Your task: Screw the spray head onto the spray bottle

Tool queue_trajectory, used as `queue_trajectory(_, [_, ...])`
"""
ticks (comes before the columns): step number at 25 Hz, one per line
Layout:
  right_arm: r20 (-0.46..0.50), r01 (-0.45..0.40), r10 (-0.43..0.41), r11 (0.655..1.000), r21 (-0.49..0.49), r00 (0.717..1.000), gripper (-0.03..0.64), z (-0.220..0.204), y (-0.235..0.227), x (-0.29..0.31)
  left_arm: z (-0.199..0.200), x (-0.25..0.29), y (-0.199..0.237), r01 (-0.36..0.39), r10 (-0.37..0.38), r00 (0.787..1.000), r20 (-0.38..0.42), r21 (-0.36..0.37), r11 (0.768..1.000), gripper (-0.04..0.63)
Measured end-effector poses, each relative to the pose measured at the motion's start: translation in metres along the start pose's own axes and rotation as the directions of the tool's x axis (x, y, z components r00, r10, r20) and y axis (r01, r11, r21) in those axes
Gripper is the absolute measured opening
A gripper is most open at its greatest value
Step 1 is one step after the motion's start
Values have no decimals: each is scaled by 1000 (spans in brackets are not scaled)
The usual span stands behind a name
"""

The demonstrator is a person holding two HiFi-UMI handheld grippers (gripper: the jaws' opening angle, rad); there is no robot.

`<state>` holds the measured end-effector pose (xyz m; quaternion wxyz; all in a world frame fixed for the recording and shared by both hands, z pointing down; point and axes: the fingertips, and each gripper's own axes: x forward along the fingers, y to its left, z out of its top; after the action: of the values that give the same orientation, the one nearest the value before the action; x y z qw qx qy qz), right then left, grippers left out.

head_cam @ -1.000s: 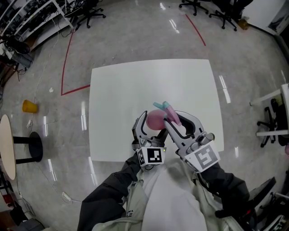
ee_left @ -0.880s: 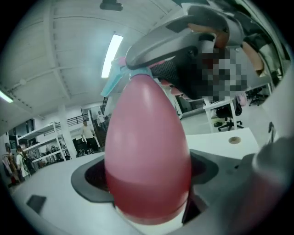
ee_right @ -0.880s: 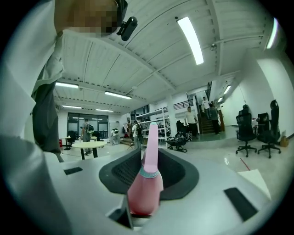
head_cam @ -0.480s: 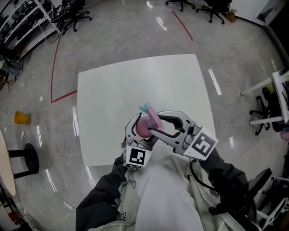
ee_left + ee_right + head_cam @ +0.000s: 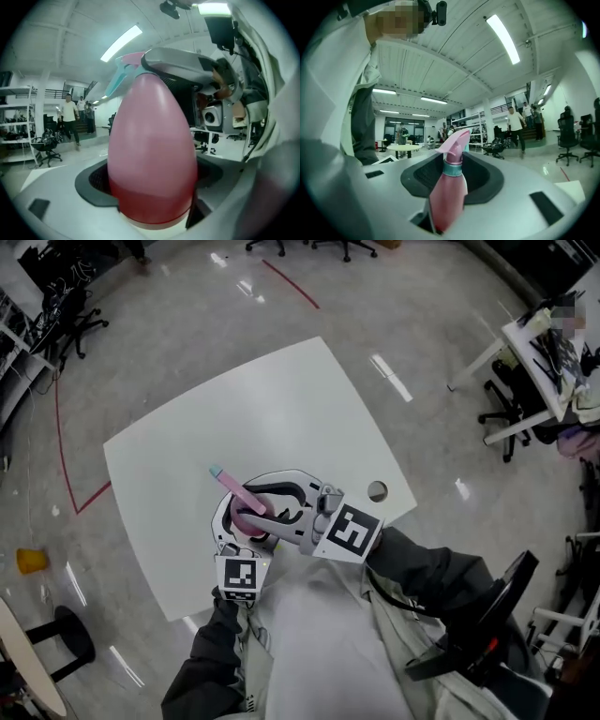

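A pink egg-shaped spray bottle [image 5: 247, 521] sits in my left gripper [image 5: 242, 524], whose jaws are shut on its body above the white table. In the left gripper view the bottle [image 5: 152, 154] fills the middle between the dark pads of the left gripper [image 5: 150, 180]. On top of the bottle sits the pink spray head [image 5: 236, 489] with its teal tip pointing up-left. My right gripper [image 5: 255, 502] reaches in from the right and is shut on it. In the right gripper view the spray head [image 5: 450, 187], with a teal collar, stands between the jaws of the right gripper [image 5: 451, 183].
The white square table [image 5: 281, 399] has a round hole [image 5: 377, 491] near its right corner. Round it are grey floor with a red line [image 5: 291, 283], a yellow cup [image 5: 31, 561], office chairs and a desk [image 5: 525, 352] at the right. People walk in the background.
The head view has swung, so the table looks turned. The right gripper now lies across the bottle from the right, and the spray head points up-left instead of up. Both grips are unchanged.
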<state>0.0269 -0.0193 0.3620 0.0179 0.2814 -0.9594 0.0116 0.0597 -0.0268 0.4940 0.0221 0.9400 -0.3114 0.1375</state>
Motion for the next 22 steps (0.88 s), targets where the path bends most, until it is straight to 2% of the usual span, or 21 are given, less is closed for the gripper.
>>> queue_trajectory(2, [-38,126,-126,992,1,991,120,-5,-8,0,-6,3,9,-80,81,995,-56,23,997,456])
queue_trajectory(5, [-66,321,-317,945,65,946,118,-7,-22,-13,-9,14,3,-162,164,979,-119,23,986,456])
queue_trajectory(7, [-58,382,-378,918,110,924,118,-8,-29,-20,-9,22,-4,-187,184,975,-128,-7,982,456])
queue_trajectory(10, [-8,327,-328,939,107,945,118,-4,-30,-16,-5,26,-4,-189,184,979,-89,-55,980,456])
queue_trajectory(12, [0,289,-290,954,84,957,119,-5,-33,-15,-4,25,-5,-167,163,984,-68,-58,984,456])
queue_trajectory(15, [-30,296,-295,953,69,955,119,-16,-26,-19,-17,11,-17,-119,114,990,-83,-57,991,456])
queue_trajectory(17, [-64,312,-308,949,56,949,120,-25,-19,-21,-29,4,-23,-114,108,989,-97,-56,992,456])
queue_trajectory(20, [-31,297,-296,953,61,955,120,-26,-22,-16,-33,7,-10,-187,185,977,-108,-11,982,456])
queue_trajectory(22, [-16,325,-324,943,69,946,120,-25,-22,-14,-33,7,-2,-235,236,966,-109,23,972,456])
